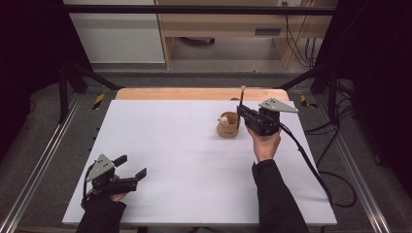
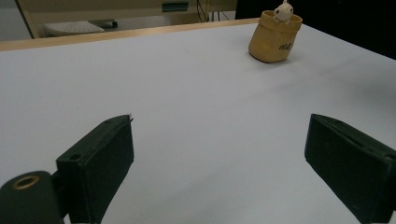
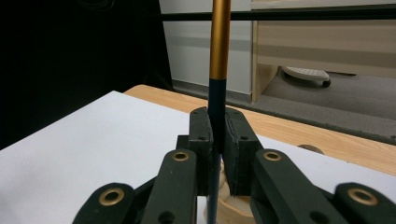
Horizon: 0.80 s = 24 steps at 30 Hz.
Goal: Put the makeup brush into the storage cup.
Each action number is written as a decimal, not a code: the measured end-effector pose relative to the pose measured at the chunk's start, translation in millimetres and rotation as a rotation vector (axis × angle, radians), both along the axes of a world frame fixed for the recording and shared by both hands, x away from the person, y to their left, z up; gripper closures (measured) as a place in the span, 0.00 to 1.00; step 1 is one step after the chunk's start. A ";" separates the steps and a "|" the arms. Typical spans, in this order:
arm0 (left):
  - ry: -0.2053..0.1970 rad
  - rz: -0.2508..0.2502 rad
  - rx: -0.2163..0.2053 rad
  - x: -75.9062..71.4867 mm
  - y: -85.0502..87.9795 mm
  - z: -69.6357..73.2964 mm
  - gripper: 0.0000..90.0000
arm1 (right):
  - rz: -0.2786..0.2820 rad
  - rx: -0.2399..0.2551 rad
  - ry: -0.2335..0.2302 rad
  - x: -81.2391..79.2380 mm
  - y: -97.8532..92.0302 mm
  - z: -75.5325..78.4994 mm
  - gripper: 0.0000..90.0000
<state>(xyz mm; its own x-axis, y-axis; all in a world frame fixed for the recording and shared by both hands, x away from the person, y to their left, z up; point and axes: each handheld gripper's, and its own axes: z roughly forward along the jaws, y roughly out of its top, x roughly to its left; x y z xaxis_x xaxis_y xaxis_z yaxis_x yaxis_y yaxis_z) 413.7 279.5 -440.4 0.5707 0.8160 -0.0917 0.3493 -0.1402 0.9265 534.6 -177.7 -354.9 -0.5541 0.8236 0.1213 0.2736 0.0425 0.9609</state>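
A small tan cup [image 1: 227, 130] with a white figure [image 1: 225, 118] at its rim stands on the white table [image 1: 184, 145], right of centre. My right gripper [image 1: 240, 113] is just right of the cup, shut on a thin upright stick [image 1: 241, 99]. In the right gripper view the stick [image 3: 219, 42] is gold above and black below, clamped between the pads at my right gripper [image 3: 217, 128], with the cup [image 3: 233, 211] directly beneath. My left gripper [image 1: 131, 165] rests open near the front left corner. The left gripper view has my left gripper [image 2: 219, 140] with nothing between its jaws and the cup [image 2: 274, 39] far off.
A wooden strip [image 1: 194, 93] runs along the table's far edge. Behind it are wooden furniture [image 1: 228, 29] and a black frame bar [image 1: 194, 9]. A cable [image 1: 306, 160] trails from the right gripper over the table's right edge.
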 end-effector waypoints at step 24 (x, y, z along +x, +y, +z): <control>0.010 -0.015 0.022 3.4 -2.7 -1.9 0.08 | -0.075 0.002 -0.014 37.2 6.0 -6.7 0.92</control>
<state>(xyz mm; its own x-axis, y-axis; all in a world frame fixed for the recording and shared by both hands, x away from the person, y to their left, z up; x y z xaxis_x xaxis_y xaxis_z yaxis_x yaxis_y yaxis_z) 417.0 276.8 -442.3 0.5818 0.8094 -0.0798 0.3567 -0.1657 0.9194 571.8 -171.7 -361.7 -0.4921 0.8628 0.1157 0.2622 0.0202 0.9648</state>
